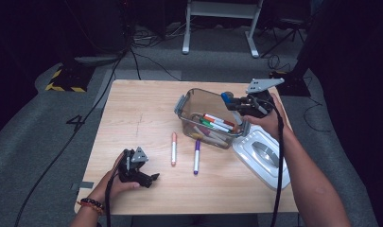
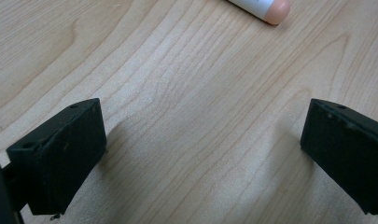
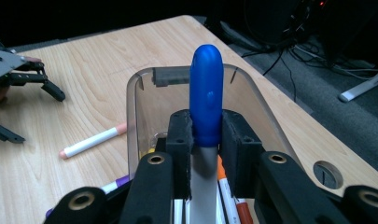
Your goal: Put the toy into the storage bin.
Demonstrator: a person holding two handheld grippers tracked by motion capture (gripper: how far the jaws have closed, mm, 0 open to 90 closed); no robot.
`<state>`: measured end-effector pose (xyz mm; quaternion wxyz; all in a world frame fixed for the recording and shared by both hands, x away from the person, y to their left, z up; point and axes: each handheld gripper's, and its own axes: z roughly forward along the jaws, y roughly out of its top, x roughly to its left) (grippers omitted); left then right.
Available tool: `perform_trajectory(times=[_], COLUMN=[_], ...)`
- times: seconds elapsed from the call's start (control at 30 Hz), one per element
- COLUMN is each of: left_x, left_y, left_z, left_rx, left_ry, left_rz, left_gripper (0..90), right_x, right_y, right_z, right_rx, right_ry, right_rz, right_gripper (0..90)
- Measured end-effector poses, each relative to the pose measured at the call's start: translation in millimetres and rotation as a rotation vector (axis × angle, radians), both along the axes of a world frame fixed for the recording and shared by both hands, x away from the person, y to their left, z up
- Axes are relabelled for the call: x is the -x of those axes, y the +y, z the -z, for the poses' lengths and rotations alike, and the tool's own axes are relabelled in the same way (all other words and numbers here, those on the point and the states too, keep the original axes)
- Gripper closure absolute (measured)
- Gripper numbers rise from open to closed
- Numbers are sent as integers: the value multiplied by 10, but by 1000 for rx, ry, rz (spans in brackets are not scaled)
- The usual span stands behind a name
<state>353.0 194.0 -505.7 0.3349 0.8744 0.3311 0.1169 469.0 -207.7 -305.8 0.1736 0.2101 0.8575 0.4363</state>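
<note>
Fingers (image 3: 179, 140) of the right gripper (image 3: 206, 140) squeeze a light, stiff, smooth blue pen (image 3: 206, 98) just under its cap; left gripper (image 2: 200, 154) gapes empty, low in the frame.

two markers (image 1: 174, 148) lay side by side on the table (image 1: 132, 118), before the bin (image 1: 191, 101); the lid (image 1: 262, 156) lay right of it.

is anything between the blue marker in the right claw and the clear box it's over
Nothing visible blocks it. The right claw is shut on the blue-capped marker above the clear plastic box, whose top is open; its lid lies on the table beside it. Markers already lie inside.
</note>
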Motion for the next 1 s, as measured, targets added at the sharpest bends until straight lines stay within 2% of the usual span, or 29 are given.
perform_trajectory(times=[0.1,0.13,0.43,0.47,0.57,0.7,0.77,0.8,0.93,0.97,1.0], left_x=[0,0,0,0,0,0,0,0,0,0,0], left_y=[0,0,0,0,0,0,0,0,0,0,0], left_z=[0,0,0,0,0,0,0,0,0,0,0], left_rx=[0,0,0,0,0,0,0,0,0,0,-1], left_ry=[0,0,0,0,0,0,0,0,0,0,0], left_rz=[0,0,0,0,0,0,0,0,0,0,1], left_gripper=[5,4,5,4,5,5,5,4,4,5,4], right_x=[-46,-103,-298,-345,-376,-436,-440,-456,-480,-480,-480], right_y=[66,130,314,366,407,499,512,542,586,586,611], right_z=[32,73,293,361,415,553,572,618,686,686,715], right_rx=[18,33,98,123,152,208,217,247,299,299,318], right_ry=[8,23,92,114,126,174,181,205,234,234,259], right_rz=[-4,-11,-19,-24,-27,-52,-53,-65,-82,-82,-84], right_gripper=[745,745,745,745,745,745,745,745,745,745,744])
